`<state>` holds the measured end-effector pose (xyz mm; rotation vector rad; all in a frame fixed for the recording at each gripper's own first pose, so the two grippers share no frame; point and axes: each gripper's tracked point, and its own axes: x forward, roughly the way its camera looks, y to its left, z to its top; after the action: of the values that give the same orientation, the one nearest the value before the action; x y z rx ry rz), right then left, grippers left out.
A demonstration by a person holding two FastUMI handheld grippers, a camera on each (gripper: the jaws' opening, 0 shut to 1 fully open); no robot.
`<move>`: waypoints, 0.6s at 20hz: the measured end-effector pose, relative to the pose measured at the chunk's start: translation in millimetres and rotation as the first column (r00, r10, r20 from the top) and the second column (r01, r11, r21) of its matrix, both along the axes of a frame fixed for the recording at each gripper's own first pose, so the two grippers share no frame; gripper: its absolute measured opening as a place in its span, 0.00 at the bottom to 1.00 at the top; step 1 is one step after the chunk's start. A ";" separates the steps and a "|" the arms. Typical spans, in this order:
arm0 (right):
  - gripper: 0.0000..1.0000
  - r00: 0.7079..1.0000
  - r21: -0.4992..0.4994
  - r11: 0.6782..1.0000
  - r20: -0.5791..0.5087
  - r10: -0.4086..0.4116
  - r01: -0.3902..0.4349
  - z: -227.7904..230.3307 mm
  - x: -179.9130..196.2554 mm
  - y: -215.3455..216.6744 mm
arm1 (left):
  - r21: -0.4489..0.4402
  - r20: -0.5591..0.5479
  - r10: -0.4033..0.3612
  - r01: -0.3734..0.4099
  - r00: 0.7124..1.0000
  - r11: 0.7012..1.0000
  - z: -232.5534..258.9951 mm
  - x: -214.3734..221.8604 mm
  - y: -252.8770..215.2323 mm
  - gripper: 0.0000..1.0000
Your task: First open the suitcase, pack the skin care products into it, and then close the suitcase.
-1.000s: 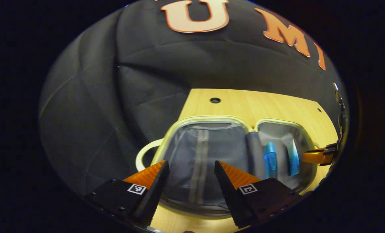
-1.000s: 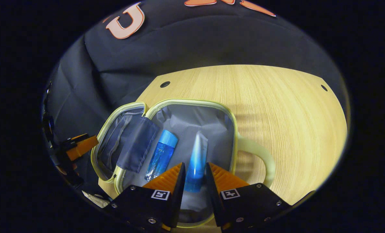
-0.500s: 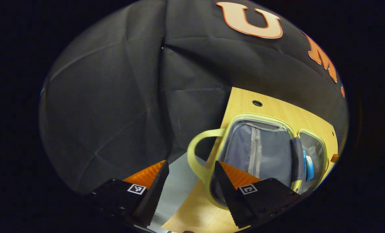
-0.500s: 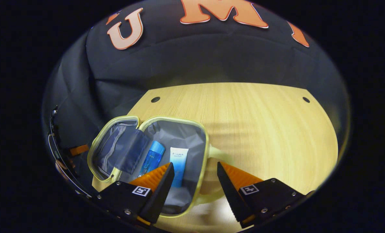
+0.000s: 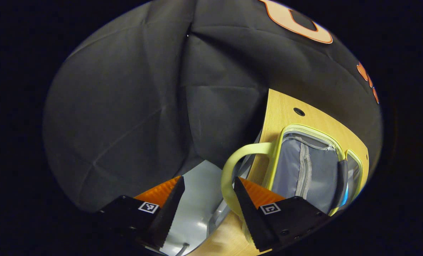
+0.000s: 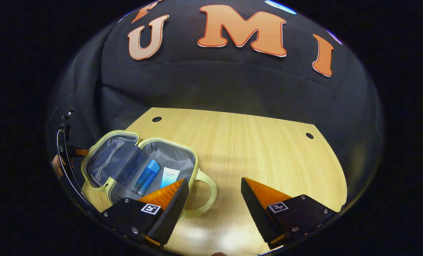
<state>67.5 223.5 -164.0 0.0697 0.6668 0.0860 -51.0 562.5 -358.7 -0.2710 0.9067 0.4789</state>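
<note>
The small suitcase (image 6: pixel 166 141) with a pale yellow-green rim lies open at the table's left in the right gripper view. In its grey right half lie a blue bottle (image 6: pixel 146 177) and a white-and-blue tube (image 6: pixel 169 176). My right gripper (image 6: pixel 215 181) hangs open above the table, just right of the suitcase's handle (image 6: pixel 210 187), with nothing between its fingers. In the left gripper view the suitcase (image 5: pixel 305 128) shows its zipped left half. My left gripper (image 5: pixel 207 180) is open at the table's left edge. The other handle (image 5: pixel 229 170) loops between its fingers, close to the right one.
The wooden table (image 6: pixel 254 149) stretches wide and bare to the right of the suitcase, with small holes near its far corners. Past its left edge (image 5: pixel 268 117) lies grey floor (image 5: pixel 197 199). Black cloth walls close in behind. A hand (image 6: pixel 57 165) shows at the far left.
My right gripper opened, left the tube in the suitcase and drew back and up. My left gripper swung left from over the suitcase's lining to its outer handle.
</note>
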 end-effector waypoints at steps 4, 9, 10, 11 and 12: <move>0.94 0.999 -0.014 1.000 0.027 -0.026 0.026 6.7 1.2 -23.0 | -0.091 -0.023 -0.039 0.037 0.999 0.995 -16.7 8.9 -8.4 0.63; 0.94 0.997 -0.022 0.999 0.063 -0.039 0.041 12.8 1.6 -37.7 | -0.089 -0.031 -0.063 0.060 0.998 0.994 -8.3 22.4 -17.0 0.17; 0.94 0.996 -0.027 0.999 0.077 -0.037 0.040 15.7 0.3 -41.5 | -0.077 -0.023 -0.080 0.078 0.996 0.994 1.5 20.6 -19.1 0.13; 0.94 0.994 -0.047 0.998 0.101 -0.036 0.040 18.6 0.2 -47.0 | -0.059 0.007 -0.092 0.092 0.996 0.994 12.8 23.0 -20.9 0.13; 0.94 0.992 -0.068 0.997 0.125 -0.029 0.038 22.8 2.0 -52.6 | -0.045 0.017 -0.107 0.108 0.994 0.993 22.1 25.2 -23.8 0.13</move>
<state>69.5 170.9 -141.2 0.0080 0.5441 0.0340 -25.8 538.7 -336.6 -0.2655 0.9139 0.3565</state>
